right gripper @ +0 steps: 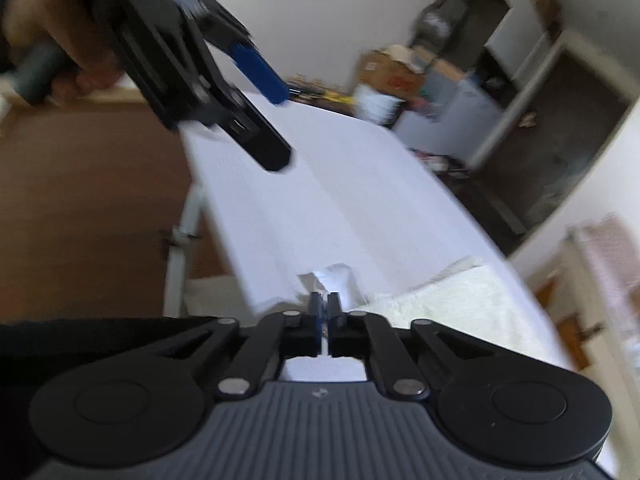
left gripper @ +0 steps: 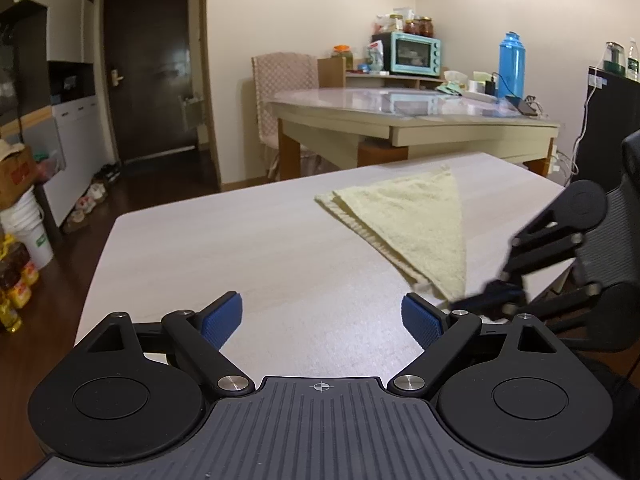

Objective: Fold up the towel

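Observation:
A pale yellow towel (left gripper: 412, 224) lies folded into a triangle on the right half of the white table (left gripper: 240, 248). My left gripper (left gripper: 322, 316) hovers over the table's near side, open, with nothing between its blue pads (left gripper: 222, 316). My right gripper (left gripper: 466, 300) comes in from the right at the towel's near corner. In the blurred right wrist view the right gripper (right gripper: 324, 304) is shut, with a small peak of the towel (right gripper: 452, 300) sticking up past its tips. The left gripper (right gripper: 280, 126) shows at the upper left, held by a hand (right gripper: 60, 40).
A black mesh chair (left gripper: 616, 240) stands at the table's right edge. Behind is a dining table (left gripper: 400, 120) with a teal oven (left gripper: 416, 54) and blue flask (left gripper: 512, 66). Boxes, buckets and bottles (left gripper: 20, 240) crowd the floor on the left.

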Action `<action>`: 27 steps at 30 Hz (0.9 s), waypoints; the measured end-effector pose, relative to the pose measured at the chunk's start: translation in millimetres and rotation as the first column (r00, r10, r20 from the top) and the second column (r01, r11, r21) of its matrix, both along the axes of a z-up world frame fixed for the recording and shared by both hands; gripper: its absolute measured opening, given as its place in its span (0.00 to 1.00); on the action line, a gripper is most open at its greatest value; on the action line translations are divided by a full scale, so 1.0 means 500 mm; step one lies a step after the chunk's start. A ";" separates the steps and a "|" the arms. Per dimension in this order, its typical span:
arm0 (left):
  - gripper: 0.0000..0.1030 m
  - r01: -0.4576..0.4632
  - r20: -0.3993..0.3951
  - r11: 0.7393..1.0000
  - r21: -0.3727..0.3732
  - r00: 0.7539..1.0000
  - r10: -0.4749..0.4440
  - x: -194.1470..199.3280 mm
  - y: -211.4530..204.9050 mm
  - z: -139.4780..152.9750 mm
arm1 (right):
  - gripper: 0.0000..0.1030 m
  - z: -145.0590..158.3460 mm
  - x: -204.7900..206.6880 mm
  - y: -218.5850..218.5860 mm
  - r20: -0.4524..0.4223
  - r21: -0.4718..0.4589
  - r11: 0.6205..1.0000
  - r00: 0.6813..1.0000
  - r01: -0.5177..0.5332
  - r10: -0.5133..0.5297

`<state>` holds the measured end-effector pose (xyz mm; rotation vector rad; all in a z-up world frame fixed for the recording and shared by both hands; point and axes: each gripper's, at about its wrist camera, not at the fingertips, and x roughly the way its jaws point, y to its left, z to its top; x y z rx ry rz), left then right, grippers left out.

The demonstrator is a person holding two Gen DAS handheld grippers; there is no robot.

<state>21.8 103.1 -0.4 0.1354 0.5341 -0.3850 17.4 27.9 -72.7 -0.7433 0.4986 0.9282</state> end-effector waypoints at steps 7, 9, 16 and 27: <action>0.89 0.012 -0.003 1.000 -0.007 1.000 -0.012 0.014 -0.013 -0.005 | 0.10 0.000 0.005 -0.033 0.050 -0.026 0.999 0.998 0.040 -0.039; 0.89 0.020 -0.001 1.000 -0.005 1.000 -0.020 0.015 -0.016 -0.004 | 0.19 -0.019 0.011 -0.021 0.093 -0.047 0.997 0.994 0.054 -0.049; 0.89 0.020 -0.009 1.000 -0.002 1.000 -0.020 0.016 -0.014 -0.006 | 0.19 -0.059 0.009 0.023 0.268 -0.151 0.988 0.963 0.023 0.019; 0.89 0.054 -0.006 0.998 0.014 0.999 -0.054 0.045 -0.015 -0.008 | 0.03 -0.063 0.043 0.038 0.172 -0.106 0.994 0.985 -0.012 0.030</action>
